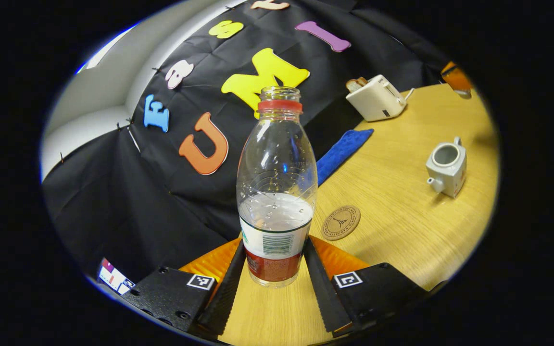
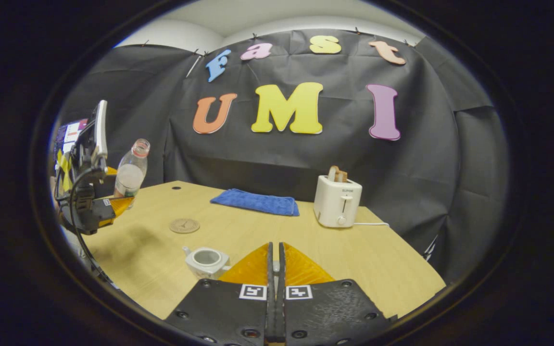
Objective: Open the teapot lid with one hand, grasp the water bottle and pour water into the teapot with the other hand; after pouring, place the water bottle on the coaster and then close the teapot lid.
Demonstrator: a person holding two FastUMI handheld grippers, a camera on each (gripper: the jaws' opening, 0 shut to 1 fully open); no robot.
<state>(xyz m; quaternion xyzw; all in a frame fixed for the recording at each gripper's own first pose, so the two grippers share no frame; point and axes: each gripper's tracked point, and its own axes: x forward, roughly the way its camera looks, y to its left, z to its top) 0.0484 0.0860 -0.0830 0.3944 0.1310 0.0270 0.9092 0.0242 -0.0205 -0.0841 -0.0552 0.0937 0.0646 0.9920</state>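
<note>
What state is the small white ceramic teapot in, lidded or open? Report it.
Open: the small white ceramic teapot stands upright on the wooden table, its round mouth bare and hollow.

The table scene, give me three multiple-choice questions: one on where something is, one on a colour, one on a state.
1. Where does the coaster lie?
A. under the teapot
B. bare on the table, apart from the teapot
C. on the blue cloth

2. What colour is the bottle's neck ring?
A. red
B. green
C. white

3. How is the teapot?
A. lid on
C. lying on its side
B. lid off, upright

Key: 1 B, nothing rests on it. 2 A, red ring below the mouth of the water bottle. 3 B, open mouth shows.
</note>
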